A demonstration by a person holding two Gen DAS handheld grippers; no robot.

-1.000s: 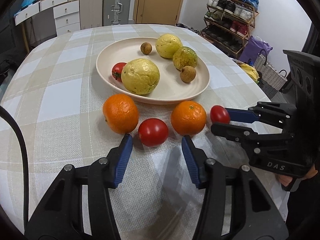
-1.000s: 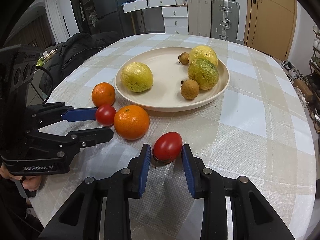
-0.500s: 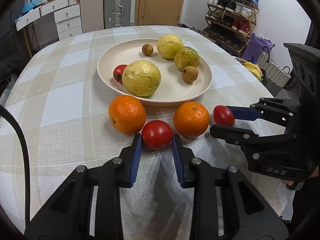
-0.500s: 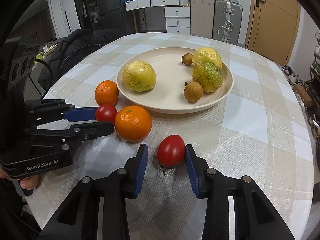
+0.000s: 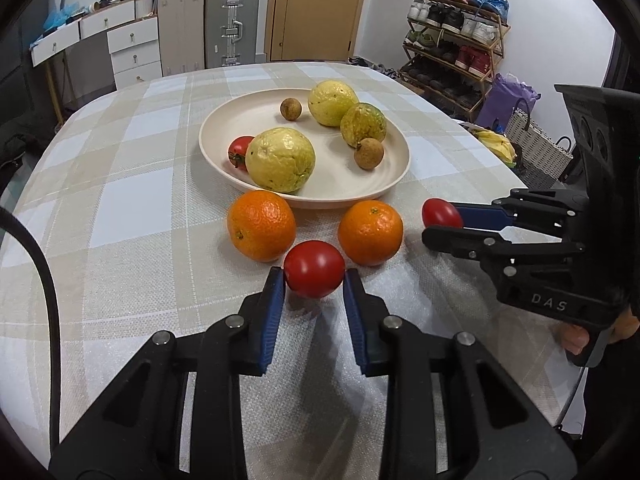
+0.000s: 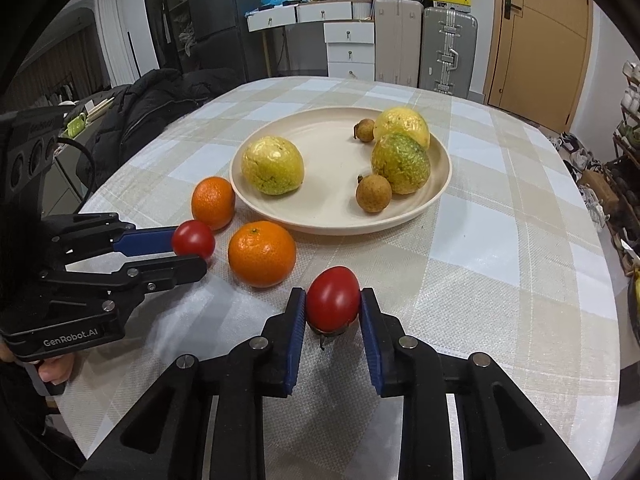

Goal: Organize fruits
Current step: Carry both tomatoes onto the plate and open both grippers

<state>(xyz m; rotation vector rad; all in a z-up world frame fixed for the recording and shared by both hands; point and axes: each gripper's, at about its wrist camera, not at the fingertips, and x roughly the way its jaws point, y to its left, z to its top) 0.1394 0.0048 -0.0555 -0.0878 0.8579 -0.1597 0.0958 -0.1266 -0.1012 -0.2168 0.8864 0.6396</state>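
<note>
Within the last second both grippers, left [image 5: 314,280] and right [image 6: 333,300], have closed onto 2 tomatoes [image 5: 314,268] [image 6: 333,298] near the table's [image 5: 132,208] front edge, ready for lifting to the plate [image 5: 394,178].

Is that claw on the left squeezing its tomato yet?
Apparently yes: the left gripper has both blue pads against the tomato.

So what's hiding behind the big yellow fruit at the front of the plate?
In the left wrist view, a small red tomato lies on the plate behind the big yellow fruit; only its left part shows. The right wrist view hides it completely.
</note>
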